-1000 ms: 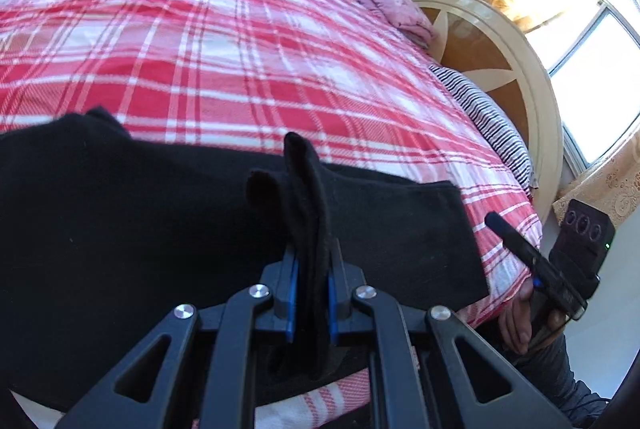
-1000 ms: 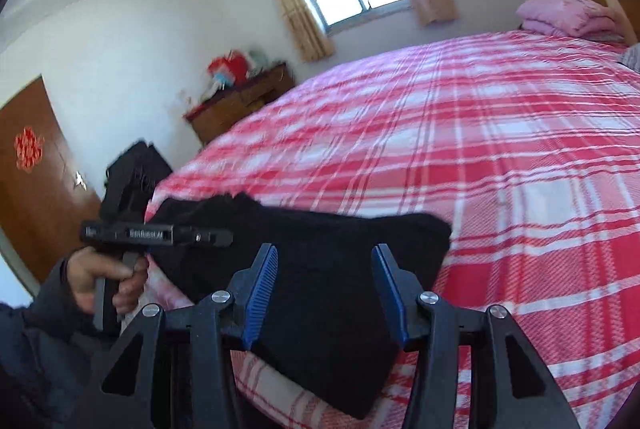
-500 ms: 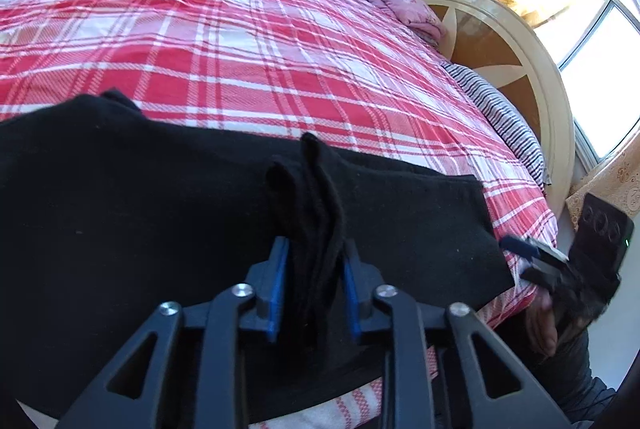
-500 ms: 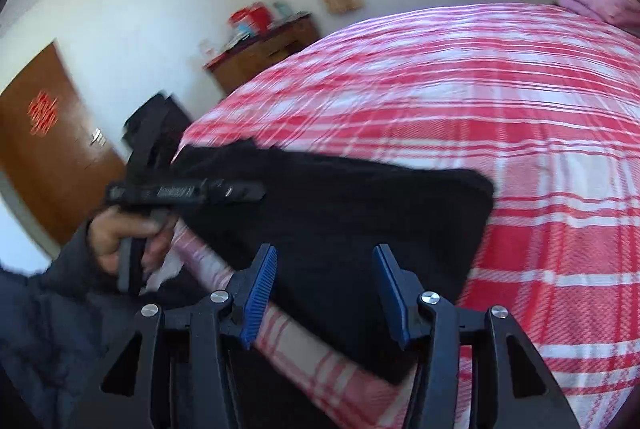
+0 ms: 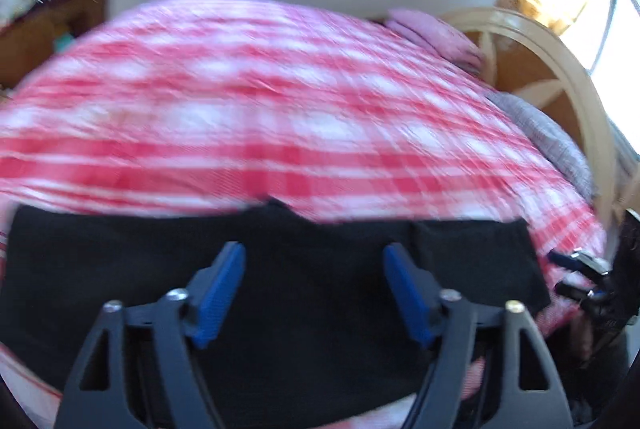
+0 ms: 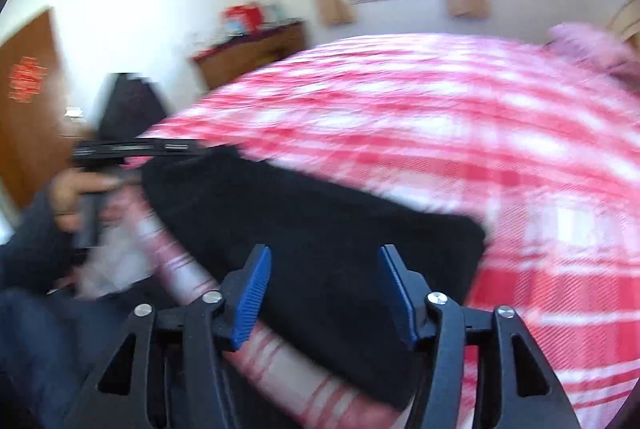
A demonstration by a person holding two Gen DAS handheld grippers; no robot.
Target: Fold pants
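Left wrist view: plaid bedspread filling frame, black pants lying folded flat along near bed edge. I am opening left gripper, nothing between jaws, cloth below. Right gripper also opening, empty, hovering over pants' end. My judgement: keep lifting clear without snagging fold, then smooth layers. Headboard, pink pillow, dresser, door well apart; nothing obstructing.
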